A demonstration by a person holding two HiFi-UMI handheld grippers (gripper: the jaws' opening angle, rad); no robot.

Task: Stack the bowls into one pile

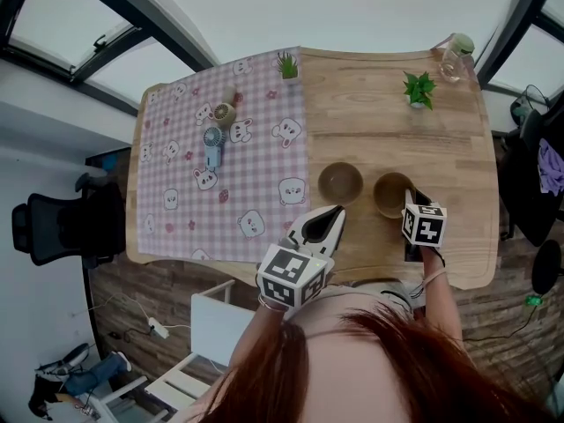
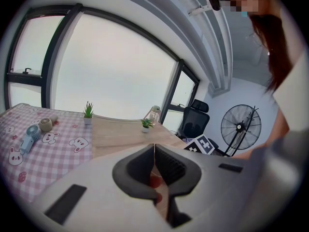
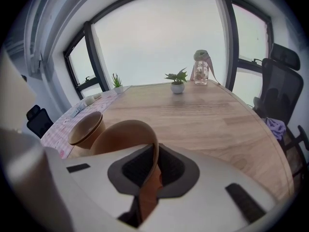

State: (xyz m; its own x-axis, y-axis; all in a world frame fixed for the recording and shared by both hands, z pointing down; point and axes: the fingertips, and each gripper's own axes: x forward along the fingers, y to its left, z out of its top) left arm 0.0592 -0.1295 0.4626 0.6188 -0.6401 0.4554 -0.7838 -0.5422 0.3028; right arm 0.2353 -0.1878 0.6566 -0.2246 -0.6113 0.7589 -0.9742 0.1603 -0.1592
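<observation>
Nearest me, left gripper (image 1: 331, 214) hangs over the table's (image 1: 458, 236) near edge, jaws together on nothing. Right gripper (image 3: 155, 151) is clamped across the near rim of the right bowl (image 3: 120, 132), one pad inside and one outside. Second bowl (image 3: 86, 128) stands just beside it to the left, mouth up, along the same near edge. My read: the held bowl goes leftward and down into it. Left gripper sits closer to that bowl but idle.

Bright curved windows (image 3: 159, 37), wooden table (image 1: 441, 139), black office chair (image 1: 53, 227), standing fan (image 2: 240, 127)
</observation>
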